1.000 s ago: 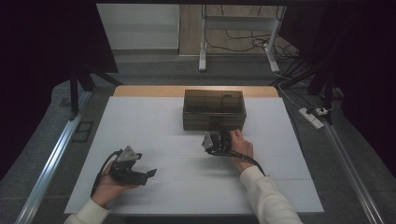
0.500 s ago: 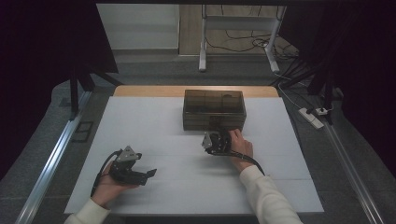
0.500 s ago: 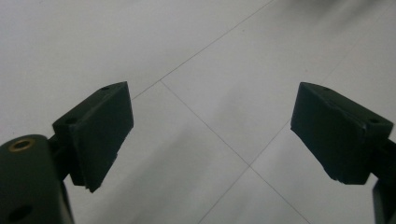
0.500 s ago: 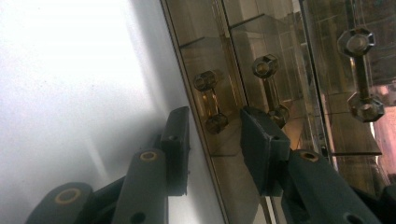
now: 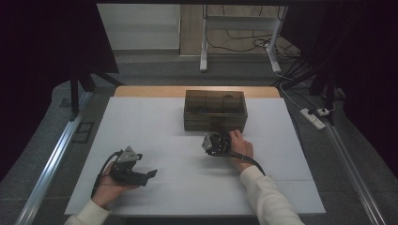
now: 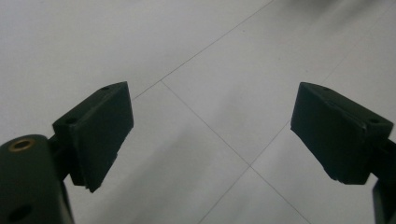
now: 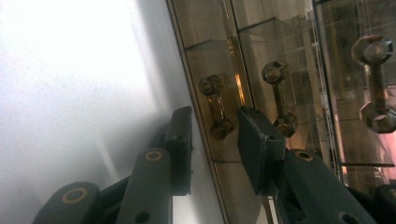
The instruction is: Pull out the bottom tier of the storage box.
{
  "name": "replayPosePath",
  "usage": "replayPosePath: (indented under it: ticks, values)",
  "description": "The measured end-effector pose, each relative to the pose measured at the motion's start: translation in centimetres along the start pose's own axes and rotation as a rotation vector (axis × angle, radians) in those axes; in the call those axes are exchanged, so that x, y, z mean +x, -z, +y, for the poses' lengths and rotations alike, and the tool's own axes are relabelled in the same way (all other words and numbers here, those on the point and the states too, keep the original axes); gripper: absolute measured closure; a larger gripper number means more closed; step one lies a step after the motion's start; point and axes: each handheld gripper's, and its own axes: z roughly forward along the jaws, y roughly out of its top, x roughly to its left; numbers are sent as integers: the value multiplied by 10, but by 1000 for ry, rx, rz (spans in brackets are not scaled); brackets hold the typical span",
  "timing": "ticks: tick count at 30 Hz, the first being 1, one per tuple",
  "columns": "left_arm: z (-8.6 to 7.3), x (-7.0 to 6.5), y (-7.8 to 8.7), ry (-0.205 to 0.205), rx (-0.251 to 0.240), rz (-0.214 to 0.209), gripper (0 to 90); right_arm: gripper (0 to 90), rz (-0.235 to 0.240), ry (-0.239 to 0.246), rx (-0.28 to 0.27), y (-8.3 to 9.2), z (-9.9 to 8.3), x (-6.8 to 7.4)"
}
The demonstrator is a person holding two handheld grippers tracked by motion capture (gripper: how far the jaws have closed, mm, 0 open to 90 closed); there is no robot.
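A brown see-through box of small drawers (image 5: 215,110) stands on the white table (image 5: 155,126), toward the back. My right gripper (image 5: 217,137) points at its front face. In the right gripper view a dumbbell-shaped drawer handle (image 7: 217,112) lies between the tips of my right gripper (image 7: 215,122). The jaws have just been closing, and a gap still shows on both sides of the handle. Two more handles (image 7: 279,95) (image 7: 376,84) sit to its right. My left gripper (image 5: 149,175) rests in the hand at the front left, and in its own view my left gripper (image 6: 212,135) is wide open over bare table.
A metal rail (image 5: 51,164) runs along the table's left side. A power strip (image 5: 313,118) lies on the floor to the right. A desk frame with cables (image 5: 239,37) stands behind the table. White surface stretches between the two hands.
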Motion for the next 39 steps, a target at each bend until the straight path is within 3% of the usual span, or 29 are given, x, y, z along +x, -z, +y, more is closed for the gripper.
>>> replayPosePath:
  ticks: [18, 33, 39]
  values:
    - [0, 0, 0, 2, 0, 0, 124, 678, -3, 11, -1, -5, -1, 1]
    - [0, 1, 0, 3, 0, 0, 125, 732, -48, 64, 7, -5, 1, 4]
    - [0, 0, -1, 4, 3, -1, 124, 765, -62, 51, -10, -6, -1, 6]
